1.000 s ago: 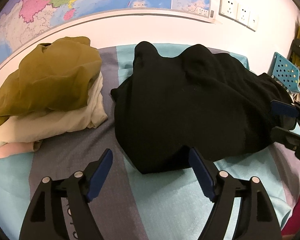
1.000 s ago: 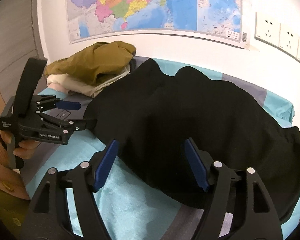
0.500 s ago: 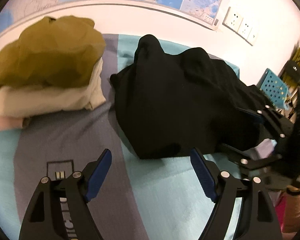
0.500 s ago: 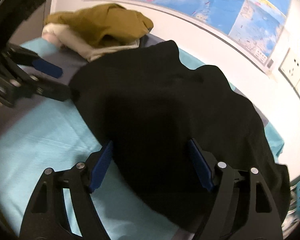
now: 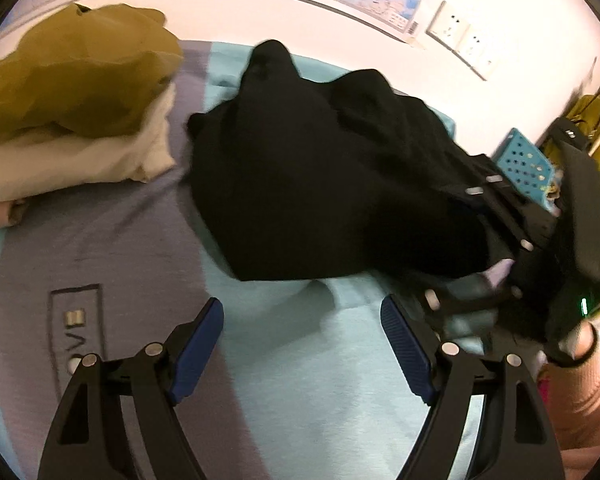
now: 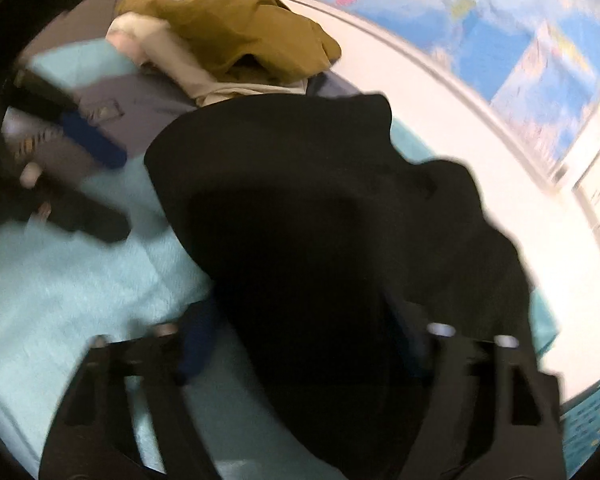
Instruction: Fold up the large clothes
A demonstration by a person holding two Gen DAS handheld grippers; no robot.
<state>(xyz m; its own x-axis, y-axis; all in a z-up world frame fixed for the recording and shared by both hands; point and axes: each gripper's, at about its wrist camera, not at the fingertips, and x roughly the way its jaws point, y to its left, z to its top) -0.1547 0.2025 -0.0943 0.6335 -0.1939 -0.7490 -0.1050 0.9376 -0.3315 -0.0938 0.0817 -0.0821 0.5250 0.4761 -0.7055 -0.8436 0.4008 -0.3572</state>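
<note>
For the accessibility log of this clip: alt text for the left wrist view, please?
A crumpled black garment lies on a teal and grey bedsheet, just beyond the open blue-padded left gripper. The right gripper reaches into the garment's right edge; a pile of olive and cream clothes sits at left.

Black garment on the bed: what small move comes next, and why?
Probably let the right gripper, whose jaws are closing with the crumpled black fabric garment between them, finish its pinch. The left gripper hangs open over the bare teal sheet, short of the garment's near edge.
</note>
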